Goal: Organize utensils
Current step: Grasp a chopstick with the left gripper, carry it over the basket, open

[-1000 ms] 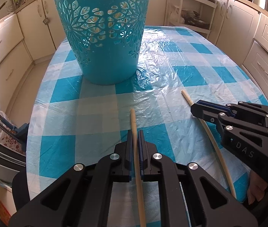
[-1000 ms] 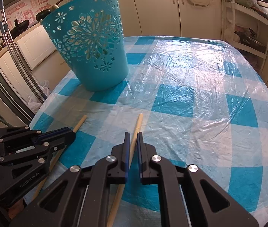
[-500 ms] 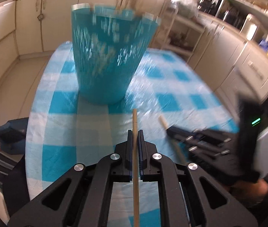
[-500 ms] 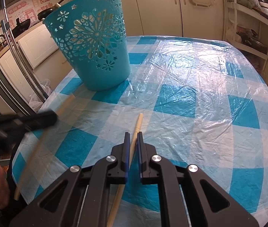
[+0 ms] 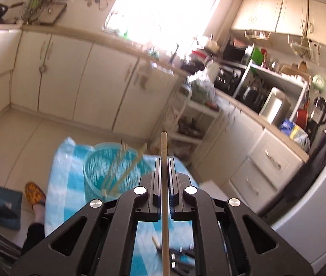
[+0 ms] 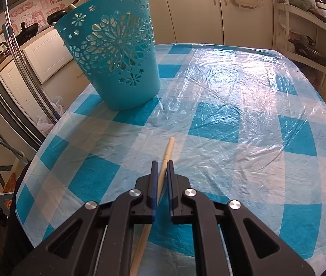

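Note:
My left gripper is shut on a wooden chopstick and held high above the table. Below it stands the teal cut-out basket, seen from above, with several chopsticks leaning inside. My right gripper is shut on another chopstick, low over the blue checked tablecloth. The teal basket stands at the far left of that table. The right gripper shows dimly at the bottom of the left wrist view.
Cream kitchen cabinets and a cluttered counter line the walls beyond the table. A white shelf rack stands past the table's far right. A person's patterned slipper is on the floor by the table's left edge.
My left gripper rose steeply with its chopstick and tilted up, so the basket now lies below it. The right gripper and its chopstick stayed still.

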